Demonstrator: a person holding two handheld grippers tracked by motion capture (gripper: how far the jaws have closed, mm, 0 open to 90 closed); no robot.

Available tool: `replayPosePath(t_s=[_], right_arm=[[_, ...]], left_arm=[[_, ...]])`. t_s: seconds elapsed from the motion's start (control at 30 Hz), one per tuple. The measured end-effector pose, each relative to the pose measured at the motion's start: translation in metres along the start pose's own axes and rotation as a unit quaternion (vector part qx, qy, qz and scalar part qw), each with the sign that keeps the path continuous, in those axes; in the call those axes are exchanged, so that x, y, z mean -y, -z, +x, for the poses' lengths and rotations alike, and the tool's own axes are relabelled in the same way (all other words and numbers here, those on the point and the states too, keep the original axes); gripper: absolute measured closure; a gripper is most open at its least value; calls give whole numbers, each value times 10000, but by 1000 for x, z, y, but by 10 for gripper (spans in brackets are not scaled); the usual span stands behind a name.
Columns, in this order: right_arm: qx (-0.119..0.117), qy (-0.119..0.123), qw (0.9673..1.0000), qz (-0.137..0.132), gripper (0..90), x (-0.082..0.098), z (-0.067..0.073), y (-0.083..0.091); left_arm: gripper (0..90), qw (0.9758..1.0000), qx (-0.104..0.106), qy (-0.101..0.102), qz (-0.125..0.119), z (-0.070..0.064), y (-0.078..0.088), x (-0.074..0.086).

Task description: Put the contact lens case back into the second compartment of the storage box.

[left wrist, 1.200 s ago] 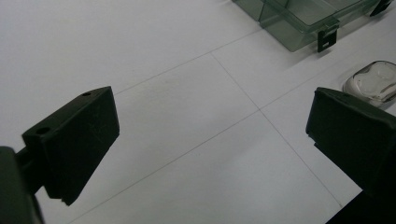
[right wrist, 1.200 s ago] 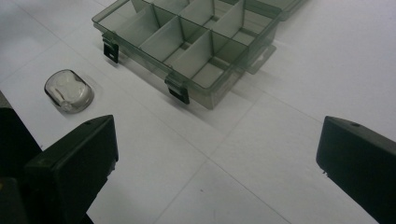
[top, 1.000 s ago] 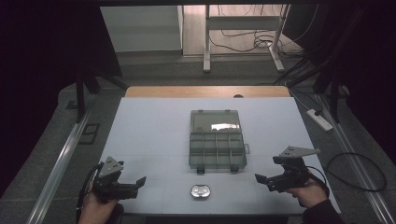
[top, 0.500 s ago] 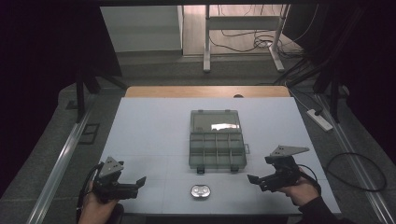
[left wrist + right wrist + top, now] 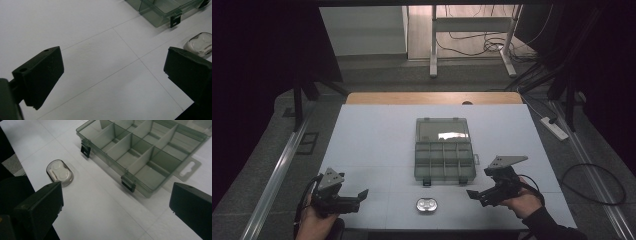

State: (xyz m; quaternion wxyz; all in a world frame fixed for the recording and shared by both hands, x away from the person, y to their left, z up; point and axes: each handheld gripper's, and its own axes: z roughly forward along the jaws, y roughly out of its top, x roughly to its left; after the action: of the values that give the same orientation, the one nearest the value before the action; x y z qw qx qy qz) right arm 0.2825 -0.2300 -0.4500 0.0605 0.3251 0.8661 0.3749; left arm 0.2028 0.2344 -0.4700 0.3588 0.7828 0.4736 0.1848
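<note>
A clear grey compartment box (image 5: 444,150) lies open at the table's middle, its lid folded back; its empty cells (image 5: 140,150) and two black latches face me. A small oval clear case (image 5: 427,204) with white pieces inside rests near the front edge, also seen as the oval case (image 5: 60,173) and the case (image 5: 200,44). My left gripper (image 5: 357,197) hovers open at front left, aimed right over bare table. My right gripper (image 5: 477,195) hangs open at front right, pointing left toward the oval case, with nothing between its jaws.
The white table (image 5: 377,140) has thin seam lines across it. A wooden strip (image 5: 432,97) borders its far edge. A power strip (image 5: 554,128) and cables lie on the floor to the right, and a metal rail (image 5: 277,170) runs along the left.
My right gripper has moved left and slightly toward the front, closer to the oval case. The left gripper has hardly moved.
</note>
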Motion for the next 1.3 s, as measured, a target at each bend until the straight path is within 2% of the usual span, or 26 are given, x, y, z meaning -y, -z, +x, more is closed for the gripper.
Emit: replayPosePath(t_s=[0.63, 0.93, 1.3], right_arm=[[-262, 405, 9983, 314, 0, -15, 19, -30], [-395, 378, 9975, 443, 0, -20, 25, -42], [-546, 579, 9946, 672, 0, -27, 37, -62]], left_arm=[[28, 10000, 15, 9, -13, 0, 0, 0], [28, 10000, 14, 11, -5, 0, 0, 0], [26, 10000, 13, 6, 2, 0, 0, 0]])
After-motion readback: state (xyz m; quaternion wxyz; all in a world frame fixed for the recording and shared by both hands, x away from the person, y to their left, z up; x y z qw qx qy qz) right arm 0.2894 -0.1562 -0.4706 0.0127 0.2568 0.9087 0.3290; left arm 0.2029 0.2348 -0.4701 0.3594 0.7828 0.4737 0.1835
